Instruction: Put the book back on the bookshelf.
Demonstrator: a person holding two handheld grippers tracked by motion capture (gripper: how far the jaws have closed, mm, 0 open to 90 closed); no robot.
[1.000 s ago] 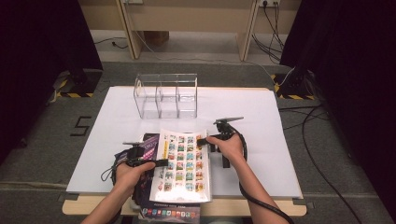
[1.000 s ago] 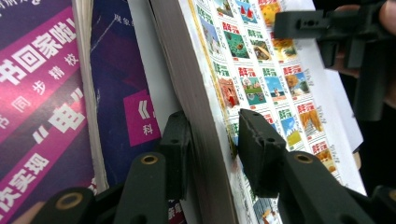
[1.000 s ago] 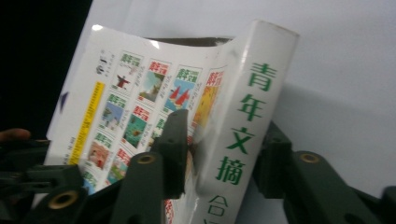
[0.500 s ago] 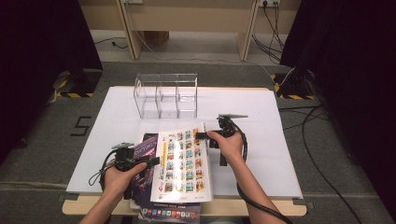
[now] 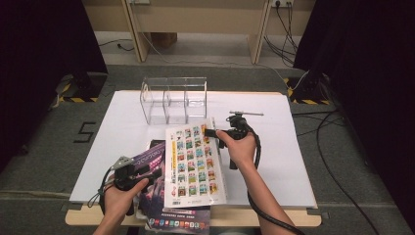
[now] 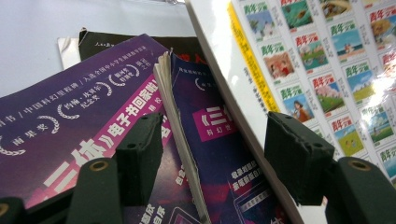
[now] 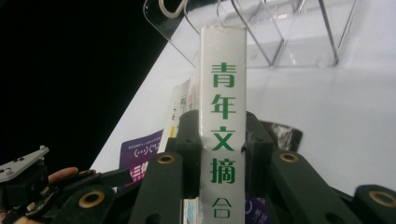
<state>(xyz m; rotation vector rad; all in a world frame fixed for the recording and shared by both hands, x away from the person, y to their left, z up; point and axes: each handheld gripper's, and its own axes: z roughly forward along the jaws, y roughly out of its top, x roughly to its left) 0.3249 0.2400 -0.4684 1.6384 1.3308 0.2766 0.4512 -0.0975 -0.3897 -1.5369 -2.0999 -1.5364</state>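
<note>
- Right gripper (image 7: 219,154): clamped on the spine of the white book (image 5: 193,164), whose far edge is lifted off the purple magazines (image 5: 151,169).
- Left gripper (image 6: 210,154): jaws just opened, apart, nothing between the pads.
- Acrylic organiser (image 5: 173,100): near, beyond the book.
- Handling: spine to be kept squarely gripped while raised upright; magazines to be steadied.

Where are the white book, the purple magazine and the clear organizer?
white book (image 7: 222,116), right gripper view, on its spine.
purple magazine (image 6: 70,116), left gripper view, on its cover.
clear organizer (image 5: 173,100), high view, on its front wall.
</note>
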